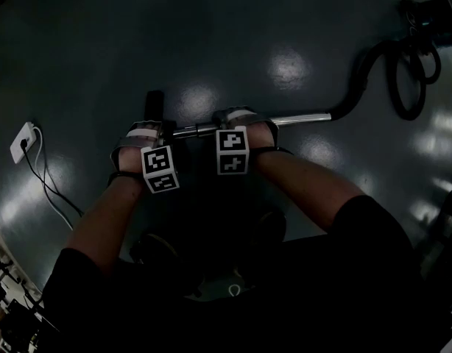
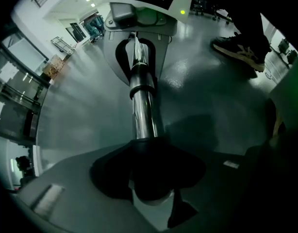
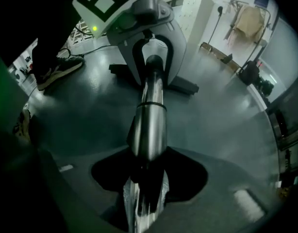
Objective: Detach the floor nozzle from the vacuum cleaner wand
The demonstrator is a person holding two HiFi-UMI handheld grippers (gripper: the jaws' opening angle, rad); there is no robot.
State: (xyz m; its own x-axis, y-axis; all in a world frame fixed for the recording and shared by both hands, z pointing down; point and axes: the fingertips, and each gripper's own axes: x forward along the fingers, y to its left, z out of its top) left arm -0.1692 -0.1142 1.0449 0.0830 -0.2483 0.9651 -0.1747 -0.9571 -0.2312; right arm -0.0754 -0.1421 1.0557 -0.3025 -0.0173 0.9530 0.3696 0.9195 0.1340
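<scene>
We have the wand lying on the floor, with its floor nozzle just beyond the left gripper, which is closed round the tube's nozzle end. The right gripper is clamped on the chrome tube just beside it. To part them cleanly, we should probably brace with the right and draw the left straight along the tube, twisting slightly rather than bending the joint.

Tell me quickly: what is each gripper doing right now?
Left gripper: closed on the vacuum's metal wand.
Right gripper: closed on the same wand, further along.
</scene>
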